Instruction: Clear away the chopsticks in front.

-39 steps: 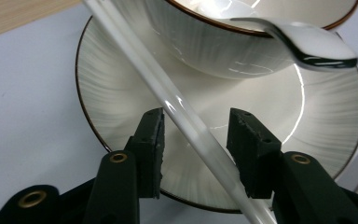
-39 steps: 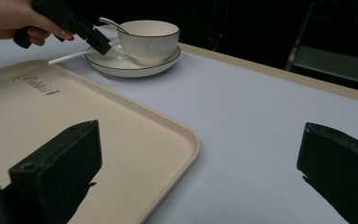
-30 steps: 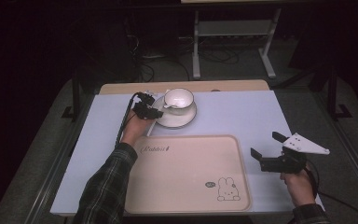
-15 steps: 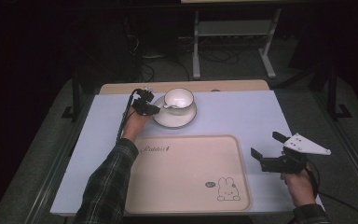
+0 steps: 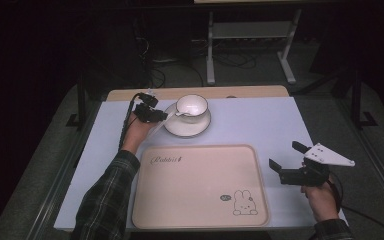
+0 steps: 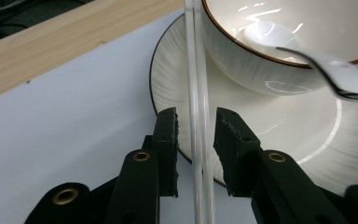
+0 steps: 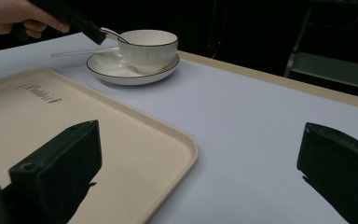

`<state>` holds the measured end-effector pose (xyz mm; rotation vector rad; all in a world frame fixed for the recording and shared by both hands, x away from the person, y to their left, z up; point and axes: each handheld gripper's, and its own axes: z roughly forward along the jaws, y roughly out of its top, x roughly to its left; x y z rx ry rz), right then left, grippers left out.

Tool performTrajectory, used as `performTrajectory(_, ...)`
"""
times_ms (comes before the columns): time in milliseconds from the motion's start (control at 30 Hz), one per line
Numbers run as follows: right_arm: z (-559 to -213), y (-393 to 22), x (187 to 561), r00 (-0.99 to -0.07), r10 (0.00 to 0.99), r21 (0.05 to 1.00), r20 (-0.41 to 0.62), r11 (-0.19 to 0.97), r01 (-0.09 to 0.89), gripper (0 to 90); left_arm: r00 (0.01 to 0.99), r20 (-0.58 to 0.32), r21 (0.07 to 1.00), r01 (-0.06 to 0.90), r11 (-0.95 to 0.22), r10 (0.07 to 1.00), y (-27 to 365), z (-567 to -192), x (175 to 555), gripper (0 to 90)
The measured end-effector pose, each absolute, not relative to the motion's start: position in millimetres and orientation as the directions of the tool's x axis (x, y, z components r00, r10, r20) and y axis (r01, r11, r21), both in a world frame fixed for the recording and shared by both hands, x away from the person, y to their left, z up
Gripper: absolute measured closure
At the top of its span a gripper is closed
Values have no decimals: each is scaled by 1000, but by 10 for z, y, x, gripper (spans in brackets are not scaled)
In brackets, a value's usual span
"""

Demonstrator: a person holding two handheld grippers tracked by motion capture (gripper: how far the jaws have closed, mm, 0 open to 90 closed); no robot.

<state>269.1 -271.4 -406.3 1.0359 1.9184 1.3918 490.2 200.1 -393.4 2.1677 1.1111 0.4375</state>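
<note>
A white cup (image 5: 191,106) with a brown rim stands on a white saucer (image 5: 187,129) at the far middle of the table. A spoon (image 6: 326,70) rests in the cup. A clear thin rod (image 6: 196,93) leans across the saucer's rim against the cup. My left gripper (image 6: 196,119) straddles this rod at the saucer's left edge. Its jaws have just been opening, and a gap shows on each side of the rod. My right gripper (image 5: 285,155) hovers wide open over the table, right of the beige tray (image 5: 200,200), with nothing between its jaws.
The tray bears a rabbit drawing (image 5: 244,202) and lies near the front edge on the pale blue table cover (image 5: 260,120). A wooden strip (image 5: 250,92) runs along the table's far edge. Dark floor, cables and a metal stand (image 5: 250,35) lie beyond.
My left gripper has lifted slightly beside the saucer. The right hand and gripper have stayed where they were.
</note>
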Motion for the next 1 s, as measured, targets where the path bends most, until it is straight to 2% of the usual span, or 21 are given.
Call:
performTrajectory(167,-4067,-2705,2698,-554,832,948,7,171,269,0,591,-34,691,596,-409,806,2157,-3887,4782,776)
performTrajectory(800,-4071,-2716,2700,-555,832,947,6,173,270,0,593,-57,660,626,-416,803,2147,-4115,4831,779)
performTrajectory(1000,-4070,-2713,2699,-555,832,947,6,173,270,0,595,-72,644,640,-418,801,2153,-4204,4824,804)
